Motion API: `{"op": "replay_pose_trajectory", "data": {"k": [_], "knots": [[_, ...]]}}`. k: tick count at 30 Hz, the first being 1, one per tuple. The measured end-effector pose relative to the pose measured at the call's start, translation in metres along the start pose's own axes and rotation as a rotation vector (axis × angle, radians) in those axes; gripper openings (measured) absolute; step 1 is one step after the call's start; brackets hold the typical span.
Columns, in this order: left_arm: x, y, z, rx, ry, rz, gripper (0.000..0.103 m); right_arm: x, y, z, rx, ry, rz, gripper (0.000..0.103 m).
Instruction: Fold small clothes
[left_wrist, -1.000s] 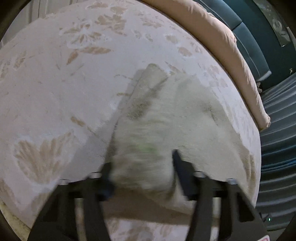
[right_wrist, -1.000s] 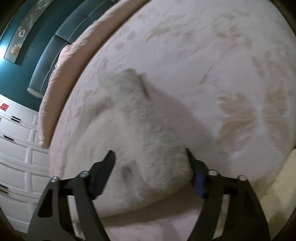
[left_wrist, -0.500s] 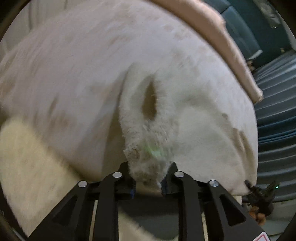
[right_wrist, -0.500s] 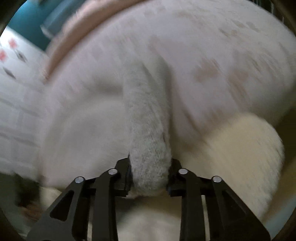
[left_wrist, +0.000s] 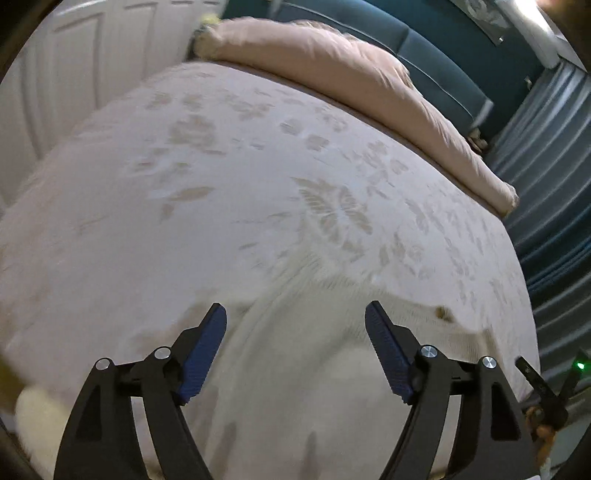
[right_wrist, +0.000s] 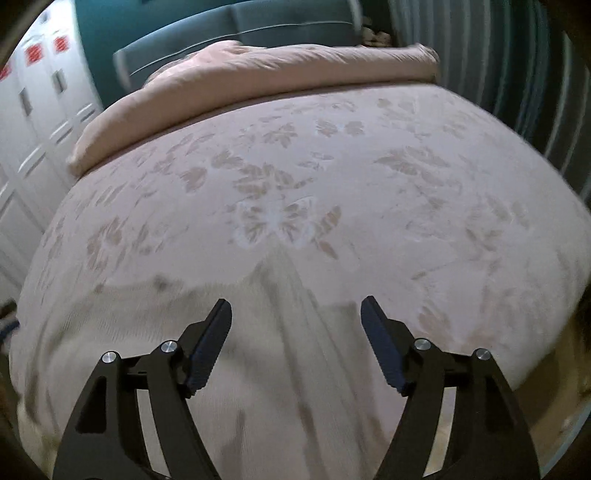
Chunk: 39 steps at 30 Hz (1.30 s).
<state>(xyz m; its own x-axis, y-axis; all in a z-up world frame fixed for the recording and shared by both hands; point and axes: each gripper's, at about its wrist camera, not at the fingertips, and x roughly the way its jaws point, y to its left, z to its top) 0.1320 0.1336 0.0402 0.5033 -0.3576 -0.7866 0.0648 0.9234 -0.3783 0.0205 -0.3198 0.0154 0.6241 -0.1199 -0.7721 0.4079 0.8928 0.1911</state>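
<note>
**Both jaws spread, garment lying on bed**

Left gripper (left_wrist: 295, 314): jaws spread wide, having just been opening. Nothing pinched; pads clear of the cloth. The garment (left_wrist: 314, 369), pale cream and fuzzy, lies on the bed (left_wrist: 184, 221) below and between the fingers, blurred. A small dark spot shows on the cloth at 3 o'clock from the left gripper.

Right gripper (right_wrist: 295, 310): jaws spread wide too, also just been opening, nothing between the pads. Garment (right_wrist: 280, 350) lies on the bed (right_wrist: 424, 221) under it, with a ridge of cloth running from between the fingers toward 12 o'clock. Cannot tell the fold state; too blurred.

Bedspread is pinkish with a leaf and butterfly print. A rolled pink duvet (right_wrist: 258, 74) lies along the far edge at 12 o'clock in the right view, 1 o'clock in the left view (left_wrist: 351, 74). Teal headboard (right_wrist: 240, 26) behind it.
</note>
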Motion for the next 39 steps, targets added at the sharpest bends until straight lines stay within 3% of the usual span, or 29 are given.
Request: {"op": "replay_pose_trajectory", "data": {"k": [2, 3, 4, 5, 6, 7, 8, 9, 10, 13, 14, 16, 19, 20, 21, 22, 26, 29, 30, 31, 32, 33, 35, 37, 39], "knots": [[0.037, -0.001, 0.009, 0.004, 0.075, -0.038, 0.075, 0.017, -0.009, -0.006, 0.084, 0.03, 0.013, 0.073], [0.065, 0.001, 0.01, -0.009, 0.171, -0.083, 0.075, 0.027, -0.014, -0.009, 0.13, 0.057, 0.033, 0.073], [0.076, 0.002, 0.008, -0.014, 0.223, -0.092, 0.075, 0.034, -0.018, -0.012, 0.172, 0.078, 0.063, 0.068], [0.085, 0.001, 0.004, -0.018, 0.239, -0.044, 0.067, 0.038, -0.019, -0.013, 0.194, 0.092, 0.081, 0.062], [0.083, -0.003, 0.003, 0.002, 0.196, -0.012, 0.06, 0.041, -0.014, -0.012, 0.192, 0.103, 0.085, 0.045], [0.075, -0.01, 0.002, 0.05, 0.147, -0.003, 0.051, 0.039, -0.013, -0.011, 0.179, 0.107, 0.081, 0.022], [0.066, -0.016, 0.001, 0.094, 0.115, -0.008, 0.017, 0.035, -0.011, -0.013, 0.152, 0.111, 0.089, 0.015], [0.059, -0.018, 0.0, 0.113, 0.117, -0.034, 0.0, 0.029, -0.011, -0.013, 0.142, 0.109, 0.117, 0.014], [0.048, -0.02, -0.002, 0.115, 0.115, -0.058, 0.0, 0.019, -0.011, -0.012, 0.138, 0.088, 0.157, 0.013], [-0.008, -0.025, -0.008, 0.156, 0.005, -0.084, 0.0, -0.037, -0.011, -0.009, 0.108, -0.017, 0.295, 0.009], [-0.035, -0.022, -0.01, 0.153, -0.036, -0.096, 0.0, -0.062, -0.014, -0.008, 0.116, -0.065, 0.381, 0.009], [-0.064, -0.018, -0.012, 0.13, -0.083, -0.13, 0.0, -0.092, -0.013, -0.007, 0.098, -0.121, 0.439, 0.009], [-0.069, -0.008, -0.007, 0.107, -0.061, -0.078, 0.006, -0.095, -0.007, -0.008, 0.054, -0.117, 0.37, 0.01], [-0.059, -0.008, -0.003, 0.101, -0.053, -0.064, 0.024, -0.083, -0.005, -0.01, 0.046, -0.091, 0.32, 0.01], [-0.048, -0.006, 0.001, 0.089, -0.049, -0.047, 0.048, -0.072, -0.005, -0.012, 0.044, -0.066, 0.285, 0.01], [-0.032, -0.003, 0.005, 0.083, -0.036, -0.047, 0.055, -0.056, -0.004, -0.015, 0.044, -0.028, 0.253, 0.011], [0.025, 0.005, 0.006, 0.082, 0.057, -0.031, 0.062, -0.01, 0.0, -0.023, 0.028, 0.061, 0.123, 0.014], [0.071, 0.004, 0.006, 0.088, 0.171, -0.023, 0.062, 0.008, 0.002, -0.025, 0.035, 0.083, 0.076, 0.032], [0.083, 0.003, 0.006, 0.093, 0.198, -0.027, 0.062, 0.013, 0.0, -0.025, 0.045, 0.09, 0.072, 0.046], [0.091, 0.002, 0.007, 0.095, 0.207, -0.032, 0.062, 0.017, -0.001, -0.024, 0.05, 0.098, 0.072, 0.049], [0.092, 0.001, 0.008, 0.09, 0.199, -0.03, 0.058, 0.021, -0.002, -0.024, 0.057, 0.104, 0.07, 0.049], [0.09, 0.001, 0.009, 0.087, 0.186, -0.044, 0.038, 0.025, -0.002, -0.024, 0.057, 0.113, 0.067, 0.05], [0.075, 0.0, 0.013, 0.087, 0.135, -0.066, 0.009, 0.031, 0.0, -0.025, 0.043, 0.139, 0.054, 0.038], [0.052, 0.001, 0.016, 0.075, 0.083, -0.113, 0.007, 0.029, 0.004, -0.023, 0.033, 0.147, 0.077, 0.009], [0.022, 0.0, 0.015, 0.08, 0.039, -0.151, 0.006, 0.009, 0.003, -0.022, 0.054, 0.102, 0.174, 0.008]]}}
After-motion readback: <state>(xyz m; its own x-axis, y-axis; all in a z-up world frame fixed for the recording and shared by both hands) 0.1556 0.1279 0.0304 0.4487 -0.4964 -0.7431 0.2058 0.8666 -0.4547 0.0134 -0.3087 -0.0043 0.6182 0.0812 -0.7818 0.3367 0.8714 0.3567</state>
